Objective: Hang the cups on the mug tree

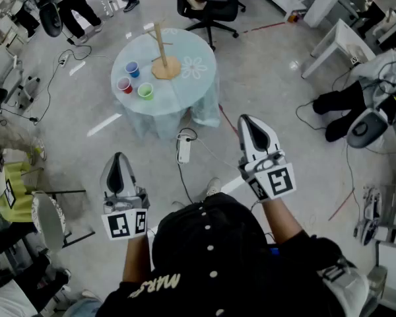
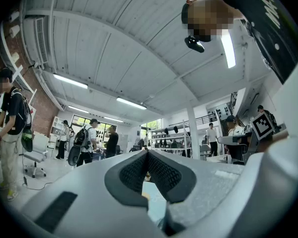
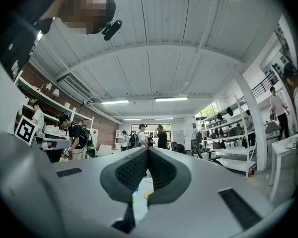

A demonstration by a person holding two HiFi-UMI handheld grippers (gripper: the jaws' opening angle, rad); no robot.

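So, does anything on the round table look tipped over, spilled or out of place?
Nothing stands out. The blue plastic cup, the red plastic cup and the green plastic cup stand upright beside the wooden mug tree on the pale blue tablecloth; no spill shows.

An open lab workspace: equipment shelves, office chair, power strip on the floor

Bright, even light from ceiling strips reaches me; glare spots the floor; both gripper views bow, dark-edged.
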